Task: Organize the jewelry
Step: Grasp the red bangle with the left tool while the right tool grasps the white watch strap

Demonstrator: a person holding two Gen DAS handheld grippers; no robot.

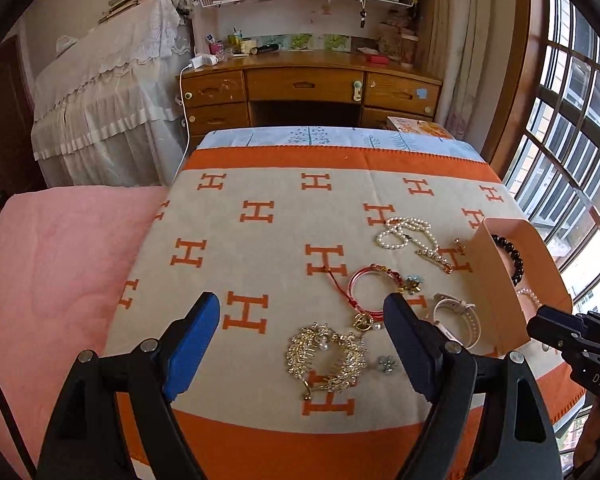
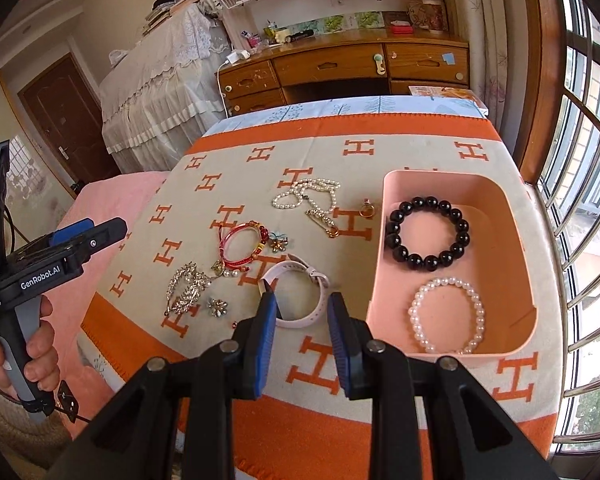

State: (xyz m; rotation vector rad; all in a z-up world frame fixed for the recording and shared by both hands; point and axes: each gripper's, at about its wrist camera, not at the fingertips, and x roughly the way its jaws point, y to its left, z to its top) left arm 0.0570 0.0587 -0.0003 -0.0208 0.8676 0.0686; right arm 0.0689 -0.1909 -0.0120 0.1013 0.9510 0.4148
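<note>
- Nearest to us, the left gripper (image 1: 302,330) hangs over the blanket (image 1: 260,264) with its jaws wide and empty. We judge the wide spread suits the bulky gold hair comb (image 1: 327,356) lying between and just beyond them.
- The right gripper (image 2: 302,314) hovers low with jaws partly open and holding nothing. The white watch (image 2: 300,292) lies just ahead of its tips, which we judge makes it the likely next pick.
- A small silver flower stud (image 1: 386,364) lies just beside the comb.
- Next out, the red cord bracelet (image 1: 370,290) rests loose on the blanket, with a small flower charm (image 2: 278,242) near its far-right edge.
- The pink box (image 2: 392,240) sits to the right of the loose pieces, within easy reach of the right gripper. It holds the black bead bracelet (image 2: 426,234) and, nearer to us, the pearl bracelet (image 2: 446,316); they lie apart.
- Further off, the pearl necklace (image 2: 306,194) lies in a heap, a gold pin (image 2: 322,222) touching its near side, a gold ring (image 2: 367,210) just outside the box wall.
- By our judgement the sorting is early: two pieces boxed, the rest loose.
</note>
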